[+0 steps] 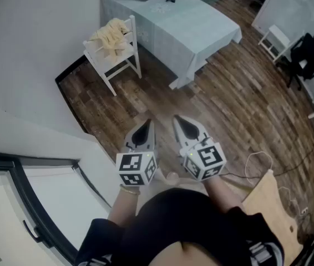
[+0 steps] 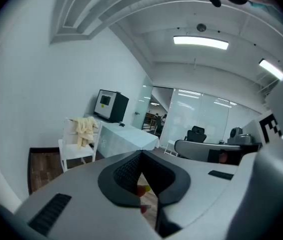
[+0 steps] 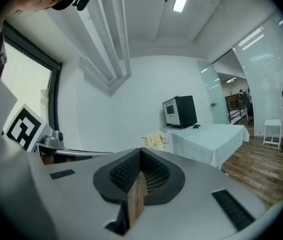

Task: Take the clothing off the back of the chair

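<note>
A pale yellow garment hangs over the back of a white chair by the wall, far ahead of both grippers. The same garment shows small in the left gripper view, and its edge peeks above the jaws in the right gripper view. My left gripper and right gripper are held side by side near my body, well short of the chair. Both are shut, jaw tips meeting, nothing between them.
A table with a pale cloth stands right of the chair, a dark box-shaped device on it. Wooden floor lies between me and the chair. A dark office chair and white stools stand far right. A window frame is at my left.
</note>
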Demonstrator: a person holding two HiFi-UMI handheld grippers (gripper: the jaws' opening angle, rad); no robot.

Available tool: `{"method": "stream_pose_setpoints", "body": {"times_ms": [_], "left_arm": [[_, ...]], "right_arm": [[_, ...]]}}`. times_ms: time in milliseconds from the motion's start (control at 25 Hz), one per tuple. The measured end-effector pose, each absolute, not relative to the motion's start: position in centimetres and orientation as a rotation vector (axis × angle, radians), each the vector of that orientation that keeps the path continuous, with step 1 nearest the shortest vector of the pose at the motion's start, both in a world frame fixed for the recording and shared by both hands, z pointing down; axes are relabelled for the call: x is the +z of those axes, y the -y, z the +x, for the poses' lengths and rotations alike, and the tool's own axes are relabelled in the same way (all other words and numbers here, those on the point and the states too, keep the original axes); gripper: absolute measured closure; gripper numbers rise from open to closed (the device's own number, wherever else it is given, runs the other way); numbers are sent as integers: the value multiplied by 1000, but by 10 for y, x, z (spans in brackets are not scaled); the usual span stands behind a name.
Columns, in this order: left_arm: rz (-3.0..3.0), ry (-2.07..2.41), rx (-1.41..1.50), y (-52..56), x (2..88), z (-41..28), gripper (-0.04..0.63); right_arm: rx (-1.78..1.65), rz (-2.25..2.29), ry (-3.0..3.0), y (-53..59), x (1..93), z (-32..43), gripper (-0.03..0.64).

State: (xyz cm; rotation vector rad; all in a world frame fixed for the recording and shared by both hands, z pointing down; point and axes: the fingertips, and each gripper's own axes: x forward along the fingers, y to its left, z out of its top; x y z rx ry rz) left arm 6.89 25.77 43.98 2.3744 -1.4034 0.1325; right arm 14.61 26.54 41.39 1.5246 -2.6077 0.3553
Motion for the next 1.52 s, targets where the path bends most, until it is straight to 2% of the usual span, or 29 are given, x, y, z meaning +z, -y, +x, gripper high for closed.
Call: {"method": "stream_pose_setpoints", "body": {"times_ms": [520,1520], "left_arm": [[2353,1376,95,-286,427,87,597],[2310,1386,98,-214,438,62,597]], "right_arm": [[307,1499,2631,-303,400,158,606],[452,1463,2654,-225,415,130,604]]}}
